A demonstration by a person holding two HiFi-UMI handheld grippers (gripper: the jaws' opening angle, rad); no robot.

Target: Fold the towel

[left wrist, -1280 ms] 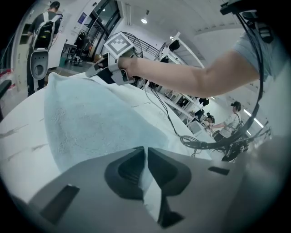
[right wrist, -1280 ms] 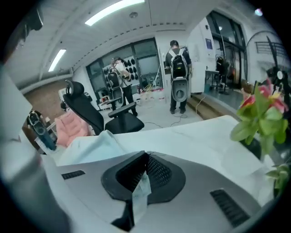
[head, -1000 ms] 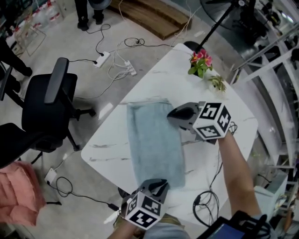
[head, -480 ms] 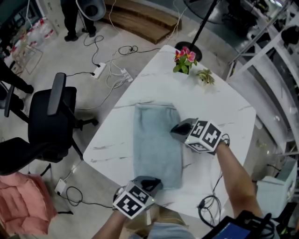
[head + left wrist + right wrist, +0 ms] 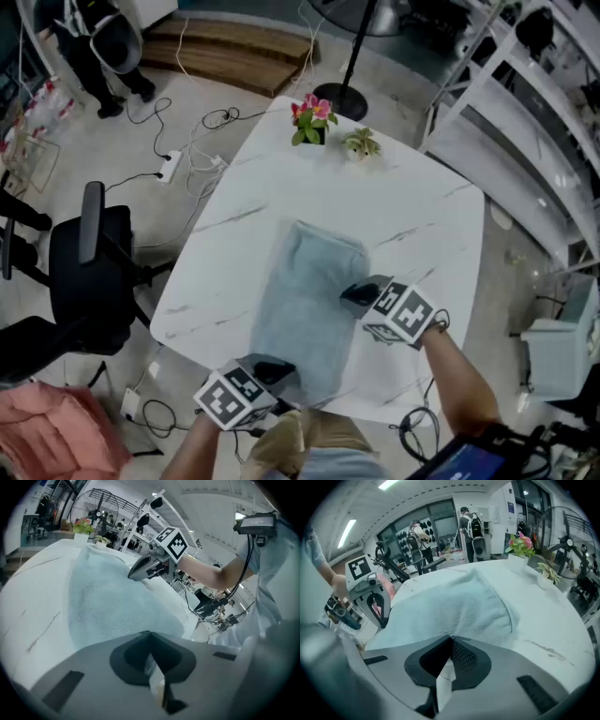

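Overhead, the head view alone shows the whole pale blue towel (image 5: 305,300) lying lengthwise on the white marbled table (image 5: 412,216), with a black office chair (image 5: 89,272) on the floor beside it. It hides both sets of jaws under the marker cubes. The left gripper view shows the left gripper (image 5: 149,633) with its jaws pressed together on the towel's near end; the cloth stretches away from its tips towards the pink flowers (image 5: 82,526). The right gripper view shows the right gripper (image 5: 451,638) likewise closed, pinching the towel's side edge. Here the cloth rises in a soft hump just beyond its tips. Only this view shows people (image 5: 468,524) standing past the table. From above, the left gripper (image 5: 277,370) sits at the towel's near end and the right gripper (image 5: 352,295) midway along its right edge.
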